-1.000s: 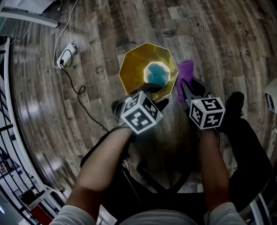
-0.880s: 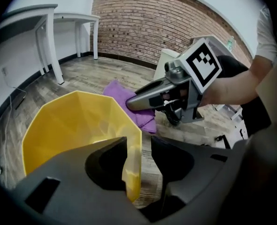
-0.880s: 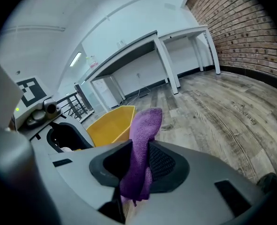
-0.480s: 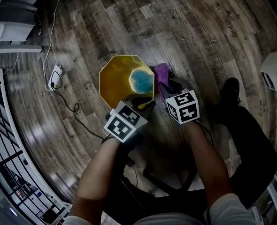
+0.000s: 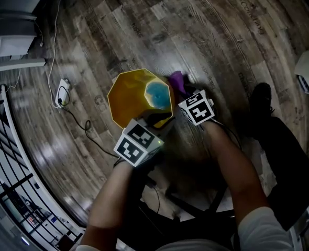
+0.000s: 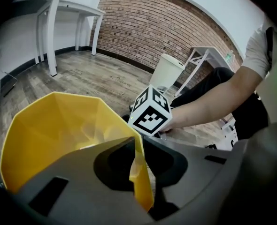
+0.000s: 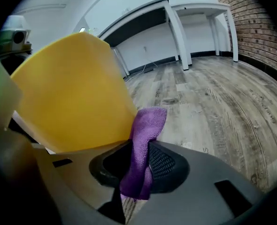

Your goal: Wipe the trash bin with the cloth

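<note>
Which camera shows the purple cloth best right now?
The right gripper view: the cloth hangs centre frame, pinched in the right claw beside the trash bin. The head view shows only a purple corner; the left gripper view, none.

Reaching both bare forearms point(image 5: 230, 161) forward and down; closing the jaws of the left gripper point(image 6: 136, 157) on the trash bin point(image 5: 128, 95) wall between them; pinching the purple cloth point(image 7: 145, 130) in the right gripper point(image 7: 139, 159), alongside the left.

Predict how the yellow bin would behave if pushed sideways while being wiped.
The bin is probably light and thin-walled: its rim fits between the closing left claw. Tapering to a small base, it may tip or slide on the smooth floor.
</note>
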A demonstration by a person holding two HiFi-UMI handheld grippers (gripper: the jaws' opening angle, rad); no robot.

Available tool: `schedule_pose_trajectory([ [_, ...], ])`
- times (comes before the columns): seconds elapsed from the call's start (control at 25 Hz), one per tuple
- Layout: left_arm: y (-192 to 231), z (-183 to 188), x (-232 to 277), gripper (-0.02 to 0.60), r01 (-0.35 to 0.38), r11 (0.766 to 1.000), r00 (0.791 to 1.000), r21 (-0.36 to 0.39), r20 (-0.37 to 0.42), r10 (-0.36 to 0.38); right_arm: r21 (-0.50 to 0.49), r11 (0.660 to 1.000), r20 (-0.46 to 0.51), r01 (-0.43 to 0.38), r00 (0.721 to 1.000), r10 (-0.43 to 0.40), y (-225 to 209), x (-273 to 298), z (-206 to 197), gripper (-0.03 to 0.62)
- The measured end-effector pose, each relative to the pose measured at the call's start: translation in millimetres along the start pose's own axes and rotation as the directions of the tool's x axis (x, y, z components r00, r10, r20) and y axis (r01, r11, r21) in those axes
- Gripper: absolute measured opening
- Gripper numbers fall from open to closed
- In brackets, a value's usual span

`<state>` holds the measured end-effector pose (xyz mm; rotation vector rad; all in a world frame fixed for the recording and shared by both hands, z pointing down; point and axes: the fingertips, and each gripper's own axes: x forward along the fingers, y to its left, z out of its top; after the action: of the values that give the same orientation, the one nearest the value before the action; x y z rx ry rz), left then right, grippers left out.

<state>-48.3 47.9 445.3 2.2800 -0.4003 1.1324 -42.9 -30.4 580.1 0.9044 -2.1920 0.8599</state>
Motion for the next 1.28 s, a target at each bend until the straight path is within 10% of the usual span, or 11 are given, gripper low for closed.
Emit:
schedule_pose_trajectory([
  [0.76, -2.4, 0.7, 0.7, 0.048, 0.037, 0.999, 0.999, -0.002, 0.019, -0.037, -0.097, 0.995, -0.246, -0.011, 0.969, -0.013, -20.3, 70.1, -57.9, 0.106],
  [1.28, -2.0, 5.7, -21.3, 0.08, -0.008, 0.999, 0.998, 0.044, 0.062, 0.005, 0.173, 0.984, 0.021, 0.037, 0.999, -0.041, -25.2, -32.1, -14.1, 0.106],
])
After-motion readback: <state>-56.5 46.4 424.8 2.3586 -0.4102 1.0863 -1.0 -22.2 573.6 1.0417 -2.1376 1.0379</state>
